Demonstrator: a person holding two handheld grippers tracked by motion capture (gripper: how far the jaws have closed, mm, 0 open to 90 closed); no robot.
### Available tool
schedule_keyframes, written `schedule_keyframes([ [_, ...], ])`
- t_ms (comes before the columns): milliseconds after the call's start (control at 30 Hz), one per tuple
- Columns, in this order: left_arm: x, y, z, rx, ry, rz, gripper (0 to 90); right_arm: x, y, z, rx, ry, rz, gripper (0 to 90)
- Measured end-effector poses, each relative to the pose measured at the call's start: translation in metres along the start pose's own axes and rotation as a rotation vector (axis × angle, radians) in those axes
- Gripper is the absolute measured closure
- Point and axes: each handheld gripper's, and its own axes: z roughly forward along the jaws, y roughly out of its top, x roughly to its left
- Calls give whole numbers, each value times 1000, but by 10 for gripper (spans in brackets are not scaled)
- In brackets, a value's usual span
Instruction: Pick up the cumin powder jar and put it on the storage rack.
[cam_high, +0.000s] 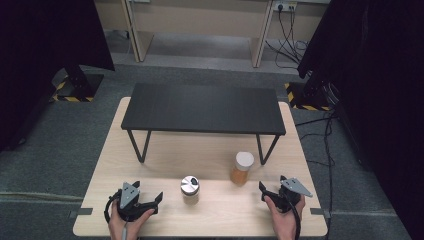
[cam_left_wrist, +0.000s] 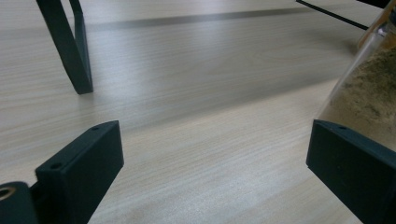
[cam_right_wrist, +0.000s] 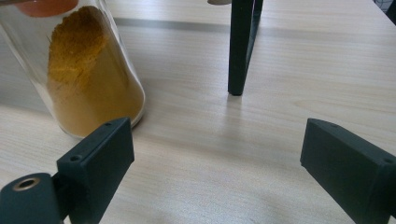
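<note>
At the left of the high view, the left gripper (cam_high: 156, 202) rests low on the pale wooden bench (cam_high: 160, 165), held in the person's left hand (cam_high: 122, 220) near the front edge. Its jaws stand wide apart with nothing between them — in the left gripper view they (cam_left_wrist: 212, 163) frame only bare bench top. Just to the right of this gripper stands a small glass jar with a silver lid (cam_high: 190, 189), upright on the bench and apart from the jaws. In the left gripper view the same jar (cam_left_wrist: 369, 102) shows at the right edge, filled with a pale brown powder, just behind the right-hand jaw; whether the two touch cannot be told.

Further right and a little farther back stands a jar with a white lid (cam_high: 242, 168), upright, holding orange-yellow powder. It sits just in front of the right leg of the black shelf (cam_high: 202, 107), a low metal stand that spans the rear half of the bench. In the right gripper view this jar (cam_right_wrist: 88, 74) rises at the left, close behind the left-hand jaw, with the shelf leg (cam_right_wrist: 242, 46) farther back.

At the right, the right gripper (cam_high: 266, 192) lies on the bench in the person's right hand (cam_high: 285, 220), near the front edge — its jaws (cam_right_wrist: 217, 163) also spread wide, empty, pointing toward the white-lidded jar but clear of it.
</note>
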Motion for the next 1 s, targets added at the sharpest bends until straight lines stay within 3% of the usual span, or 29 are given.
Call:
schedule_keyframes([
  [367, 5, 0, 1, 1, -40, 14, 39, 0, 0, 0, 2, 4, -3, 98],
  [800, 8, 2, 1, 8, -55, 18, 39, 0, 0, 0, -1, 5, -8, 98],
  [933, 12, 2, 2, 6, -79, 17, 42, 0, 0, 0, 1, 3, -11, 98],
  [1000, 16, 3, 4, 8, -120, 27, 44, 1, 1, 0, 3, 3, -16, 98],
])
